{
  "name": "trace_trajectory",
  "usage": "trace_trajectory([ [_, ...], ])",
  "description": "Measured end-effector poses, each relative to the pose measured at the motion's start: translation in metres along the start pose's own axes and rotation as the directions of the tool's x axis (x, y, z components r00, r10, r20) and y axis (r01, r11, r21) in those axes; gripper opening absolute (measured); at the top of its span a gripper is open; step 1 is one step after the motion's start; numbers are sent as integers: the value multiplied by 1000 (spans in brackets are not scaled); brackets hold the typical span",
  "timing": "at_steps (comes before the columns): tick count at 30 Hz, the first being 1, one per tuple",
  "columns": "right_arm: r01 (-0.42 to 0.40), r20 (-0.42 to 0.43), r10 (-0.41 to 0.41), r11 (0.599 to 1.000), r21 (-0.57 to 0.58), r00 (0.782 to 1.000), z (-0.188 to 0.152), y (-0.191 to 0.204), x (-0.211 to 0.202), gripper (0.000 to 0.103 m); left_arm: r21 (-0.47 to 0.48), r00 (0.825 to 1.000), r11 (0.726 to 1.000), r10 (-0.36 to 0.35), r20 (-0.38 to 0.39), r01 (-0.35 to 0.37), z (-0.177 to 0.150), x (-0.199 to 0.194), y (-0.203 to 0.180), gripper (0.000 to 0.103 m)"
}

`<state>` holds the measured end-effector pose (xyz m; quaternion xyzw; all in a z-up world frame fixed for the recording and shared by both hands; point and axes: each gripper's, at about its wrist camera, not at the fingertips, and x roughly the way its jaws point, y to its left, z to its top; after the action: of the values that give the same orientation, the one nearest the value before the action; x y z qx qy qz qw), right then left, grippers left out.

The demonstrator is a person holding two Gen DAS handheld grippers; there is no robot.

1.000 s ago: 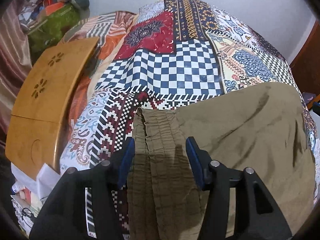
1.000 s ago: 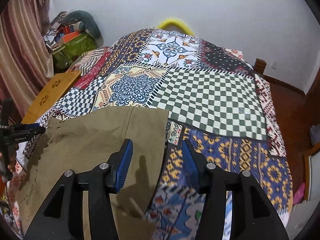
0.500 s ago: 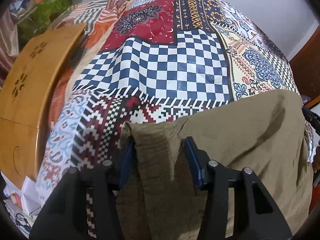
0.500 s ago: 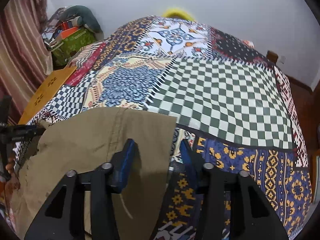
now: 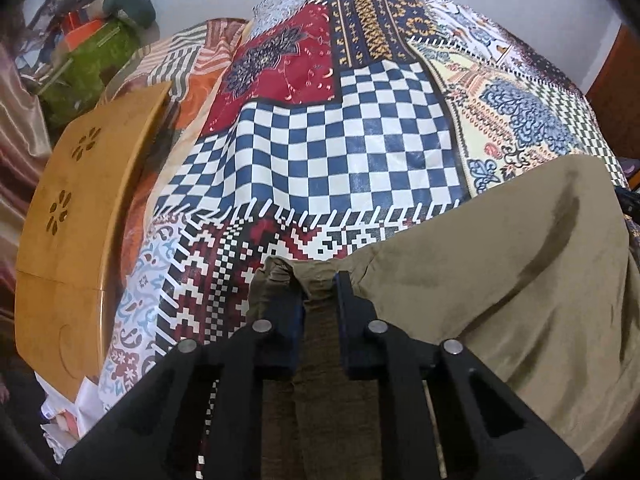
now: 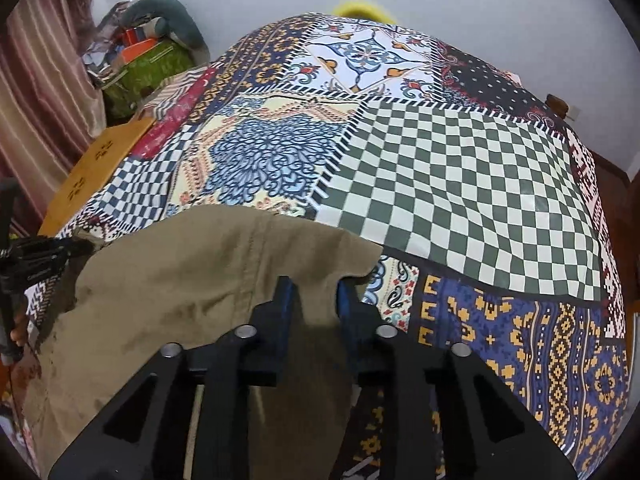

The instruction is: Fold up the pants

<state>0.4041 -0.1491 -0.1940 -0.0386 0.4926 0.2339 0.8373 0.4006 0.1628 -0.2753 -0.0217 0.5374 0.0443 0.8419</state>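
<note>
Gripping the pants (image 5: 500,280) at 6 o'clock: left gripper (image 5: 318,304) clenched on waistband; right gripper (image 6: 314,300), just closing, grasps hem, likely for lifting into a fold.

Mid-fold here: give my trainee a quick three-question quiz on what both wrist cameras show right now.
1. True or false: the left hand-held gripper is shut on the gathered waistband end of the olive-khaki cotton pants.
2. Which pattern lies just beyond the pants in the right wrist view? A) green-and-white checks B) plain red C) stripes
3. Fill in: the right hand-held gripper pinches the pants' ____ edge.

Key: 1 true; 2 A, on the patchwork bedspread; 3 far.
</note>
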Motion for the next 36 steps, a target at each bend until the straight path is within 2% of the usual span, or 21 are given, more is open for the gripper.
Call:
trace_trajectory([
  [4,-21,2,21,999,40,1000,2,-8,4,26,-49,999,998,-41,-20,40,-2,8,8,25],
  [7,-36,-27,37,998,51,999,6,-12,11,28,-79,998,995,-61,-23,59,-4,10,13,26],
  [10,-13,-12,13,999,50,1000,7,-14,7,40,-72,998,996,-61,-21,60,-6,7,14,27],
  [12,8,6,-9,999,37,1000,5,-15,3,52,-70,998,996,-61,-17,60,-6,7,14,27],
  [17,-13,7,13,1000,28,1000,4,-15,10,52,-85,998,994,-65,-15,63,-5,9,14,27],
  [19,-34,22,34,999,33,999,5,-13,9,39,-73,998,996,-54,-13,52,-4,9,13,27],
  [21,-55,28,54,997,46,998,7,-11,8,9,-75,999,996,-47,-8,47,-4,8,12,26],
  [24,-28,47,27,999,29,999,7,-3,5,7,-65,1000,998,-9,15,10,-4,3,8,18],
  [26,18,71,-18,1000,-1,997,6,3,2,6,-9,996,998,70,58,-69,-6,-3,-3,16],
  [29,77,108,-74,997,-27,991,7,7,-5,5,81,976,979,177,126,-188,-11,-11,-23,16],
  [31,115,136,-110,993,-36,985,9,7,-11,5,112,963,964,224,152,-242,-12,-13,-29,16],
  [34,157,157,-150,987,-31,976,11,4,-16,5,110,957,960,240,162,-259,-8,-14,-23,16],
  [36,169,149,-162,985,-37,975,12,4,-15,5,69,966,970,220,137,-231,-3,-11,-9,16],
])
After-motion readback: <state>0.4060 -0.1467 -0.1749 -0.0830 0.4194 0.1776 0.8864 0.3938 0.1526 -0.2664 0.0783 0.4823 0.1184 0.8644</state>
